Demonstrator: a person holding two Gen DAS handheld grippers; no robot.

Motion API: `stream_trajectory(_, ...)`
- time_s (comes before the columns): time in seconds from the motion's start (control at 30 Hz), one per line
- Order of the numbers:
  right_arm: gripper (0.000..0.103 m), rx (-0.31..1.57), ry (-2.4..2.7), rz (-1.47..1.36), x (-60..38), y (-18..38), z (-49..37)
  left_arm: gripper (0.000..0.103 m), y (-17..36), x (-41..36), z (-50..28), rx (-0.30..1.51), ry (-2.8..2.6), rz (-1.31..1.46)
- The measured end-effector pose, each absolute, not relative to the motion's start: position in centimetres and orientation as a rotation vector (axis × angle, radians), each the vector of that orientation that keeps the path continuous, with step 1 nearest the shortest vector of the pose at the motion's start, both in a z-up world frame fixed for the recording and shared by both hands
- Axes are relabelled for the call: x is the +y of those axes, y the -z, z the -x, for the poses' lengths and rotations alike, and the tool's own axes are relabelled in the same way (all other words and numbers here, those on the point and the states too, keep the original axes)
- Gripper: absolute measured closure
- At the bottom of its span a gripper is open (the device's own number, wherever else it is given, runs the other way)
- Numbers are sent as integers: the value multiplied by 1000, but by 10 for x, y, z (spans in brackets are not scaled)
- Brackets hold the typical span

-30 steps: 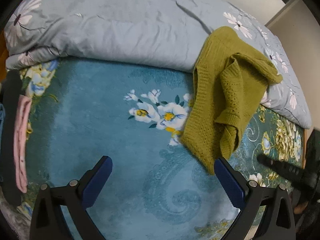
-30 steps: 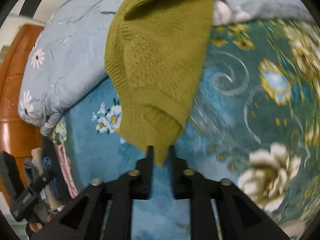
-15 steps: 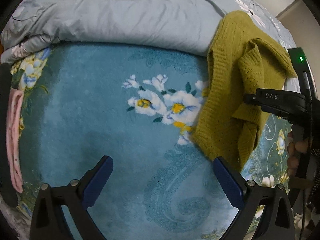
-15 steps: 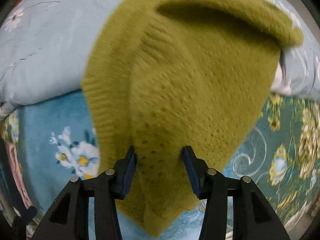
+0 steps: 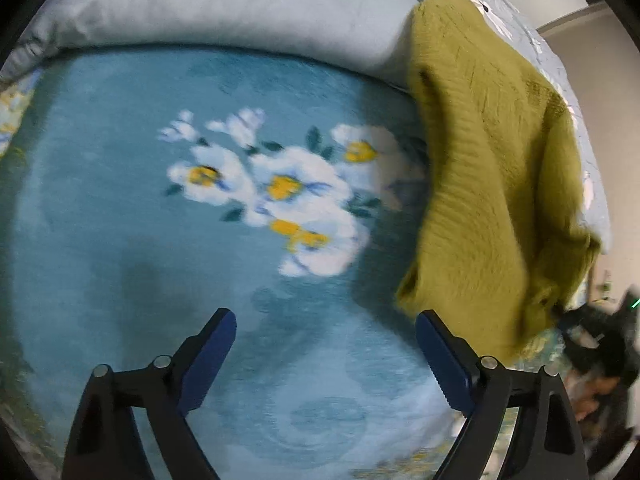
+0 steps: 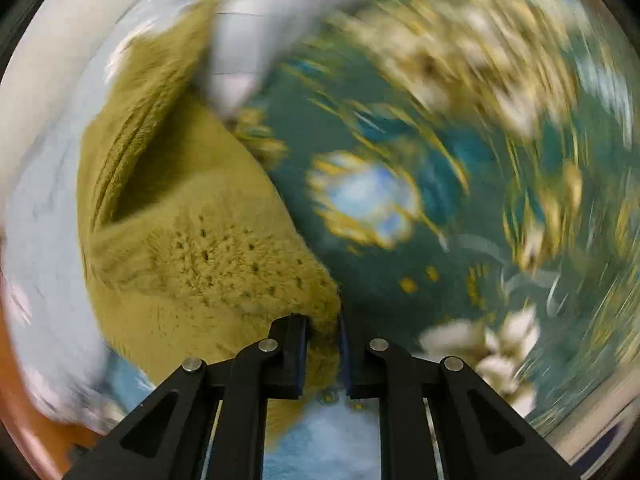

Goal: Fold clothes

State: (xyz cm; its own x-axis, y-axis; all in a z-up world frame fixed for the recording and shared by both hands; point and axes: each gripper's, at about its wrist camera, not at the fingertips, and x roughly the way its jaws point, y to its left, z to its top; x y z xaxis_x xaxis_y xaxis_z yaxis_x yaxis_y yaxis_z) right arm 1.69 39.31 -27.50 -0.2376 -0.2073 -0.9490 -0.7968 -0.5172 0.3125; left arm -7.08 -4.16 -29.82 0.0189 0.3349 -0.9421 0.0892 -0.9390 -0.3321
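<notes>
Now right claw (image 6: 323, 344) pinches olive sweater (image 6: 192, 264).

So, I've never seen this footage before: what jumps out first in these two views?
The olive-green knitted sweater stands out, draped from the grey quilt down onto the teal flowered blanket. The right tool has just closed on a bunched edge of it. The left tool hangs open over the blanket, nothing between its blue pads.
</notes>
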Motion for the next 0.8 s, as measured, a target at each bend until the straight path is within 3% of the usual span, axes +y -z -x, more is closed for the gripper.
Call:
stream_trajectory(0.13,89,1278,-1769,1594,392,293,-28,11,309,-26,73,-476,-1965,2123)
stream_trajectory(0.27,88,1189,-1810,1648,387,292,-17,11,323,-9,72,-473,-1882,2150)
stream_trajectory(0.47,84,831,-1979,1775,372,258,0,11,342,9,71,-528,-1813,2176)
stream_trajectory(0.63,46,497,-2202,1850,336,235,29,14,350,18,73,-551,-1801,2194)
stream_trajectory(0.8,44,280,-2252,1941,310,260,70,15,348,17,76,-533,-1815,2197)
